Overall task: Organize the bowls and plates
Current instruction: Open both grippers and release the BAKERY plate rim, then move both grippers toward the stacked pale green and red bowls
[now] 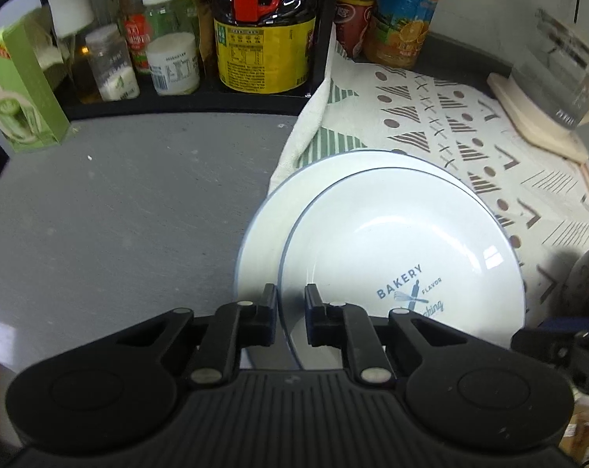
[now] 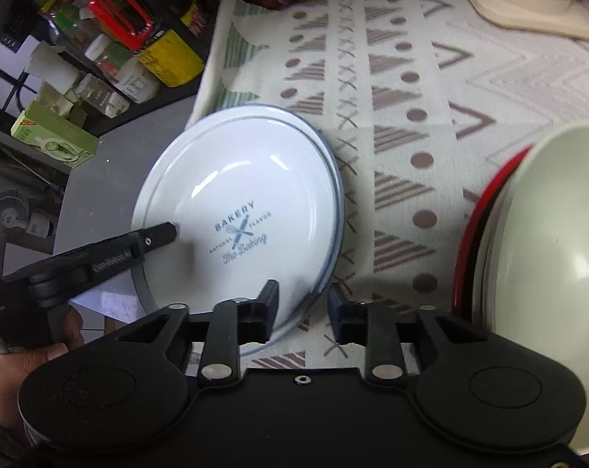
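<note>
Two white blue-rimmed plates are stacked at the cloth's left edge. The top plate (image 1: pixel 403 249) reads "BAKERY" and sits on the lower plate (image 1: pixel 267 230). My left gripper (image 1: pixel 290 300) straddles the top plate's near rim, fingers slightly apart on either side of it. In the right wrist view the left gripper (image 2: pixel 169 230) reaches over the top plate (image 2: pixel 243 195). My right gripper (image 2: pixel 303 296) is open at the plates' right rim. A cream bowl (image 2: pixel 547 245) stacked on red-rimmed dishes (image 2: pixel 464 230) is at the right.
A patterned cloth (image 2: pixel 411 89) covers the right of the grey counter (image 1: pixel 119 202). A black rack with bottles and jars (image 1: pixel 263 39) stands at the back, a green box (image 1: pixel 17 85) at left. A kettle on a cream base (image 1: pixel 543 97) is at back right.
</note>
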A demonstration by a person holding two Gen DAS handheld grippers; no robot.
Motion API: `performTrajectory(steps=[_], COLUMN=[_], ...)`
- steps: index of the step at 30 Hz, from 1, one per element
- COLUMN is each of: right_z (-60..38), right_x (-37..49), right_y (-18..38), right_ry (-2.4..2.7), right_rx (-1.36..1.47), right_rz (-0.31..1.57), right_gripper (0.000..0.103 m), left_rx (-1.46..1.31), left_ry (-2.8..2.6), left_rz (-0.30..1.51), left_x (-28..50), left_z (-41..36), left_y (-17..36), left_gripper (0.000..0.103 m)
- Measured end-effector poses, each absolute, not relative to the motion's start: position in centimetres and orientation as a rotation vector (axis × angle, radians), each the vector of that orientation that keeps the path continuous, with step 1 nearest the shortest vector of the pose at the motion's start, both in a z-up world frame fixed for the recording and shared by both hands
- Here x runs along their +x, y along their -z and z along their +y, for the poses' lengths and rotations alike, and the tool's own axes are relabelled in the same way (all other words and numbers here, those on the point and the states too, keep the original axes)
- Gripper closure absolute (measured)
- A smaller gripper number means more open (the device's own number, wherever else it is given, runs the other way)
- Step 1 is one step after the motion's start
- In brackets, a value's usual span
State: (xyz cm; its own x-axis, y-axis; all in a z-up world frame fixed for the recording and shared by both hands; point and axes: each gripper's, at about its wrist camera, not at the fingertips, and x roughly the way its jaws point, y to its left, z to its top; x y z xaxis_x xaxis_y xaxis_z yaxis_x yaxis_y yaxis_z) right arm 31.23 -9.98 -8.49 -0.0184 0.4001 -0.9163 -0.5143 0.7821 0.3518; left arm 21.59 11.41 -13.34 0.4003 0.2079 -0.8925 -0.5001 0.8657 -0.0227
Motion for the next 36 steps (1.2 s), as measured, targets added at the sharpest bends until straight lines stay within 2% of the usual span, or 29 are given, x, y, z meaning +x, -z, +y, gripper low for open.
performTrajectory(steps=[1,2,3,15,17,20,22,25,33,36], right_z=[-9.8,-9.7,-9.6,-9.8,-10.0,-10.2,-10.5,-10.9,-12.7,-13.6], right_x=[31.1,31.0,31.0,29.9,29.7,29.5,29.3,28.9,27.9,27.5], right_y=[8.2,7.8,7.6,5.5,4.9,4.1,3.5,2.5,0.1,-0.7], right_ry=[-0.735,-0.738,-0.740,-0.728,-0.728,-0.714,-0.709,-0.716,-0.693,-0.670], right_rx=[-0.113,-0.127,-0.141,-0.157,-0.143,-0.149,-0.137,-0.136,-0.096,-0.091], right_rz=[1.395,1.375,1.356,1.274,1.255,1.216,1.205,1.165,1.075,1.041], right_gripper=[0.063,0.054,0.052,0.039,0.032,0.028,0.028,0.023,0.014,0.009], left_rx=[-0.298,-0.290,-0.282,-0.248,-0.254,-0.281,-0.294,-0.290,-0.294,-0.297], left_ry=[-0.462,-0.464,-0.465,-0.487,-0.491,-0.487,-0.485,-0.488,-0.488,-0.485], left_rz=[1.071,1.073,1.075,1.043,1.053,1.043,1.028,1.003,0.978,0.964], left_x=[21.6,21.6,21.6,20.6,20.5,20.0,19.7,19.3,17.9,17.2], left_z=[11.4,11.4,11.4,11.0,10.9,10.8,10.6,10.0,8.8,8.2], left_y=[13.2,13.0,12.9,10.6,10.1,9.1,8.4,7.4,5.0,4.2], left_gripper=[0.090,0.090,0.090,0.085,0.080,0.063,0.047,0.029,0.026,0.020])
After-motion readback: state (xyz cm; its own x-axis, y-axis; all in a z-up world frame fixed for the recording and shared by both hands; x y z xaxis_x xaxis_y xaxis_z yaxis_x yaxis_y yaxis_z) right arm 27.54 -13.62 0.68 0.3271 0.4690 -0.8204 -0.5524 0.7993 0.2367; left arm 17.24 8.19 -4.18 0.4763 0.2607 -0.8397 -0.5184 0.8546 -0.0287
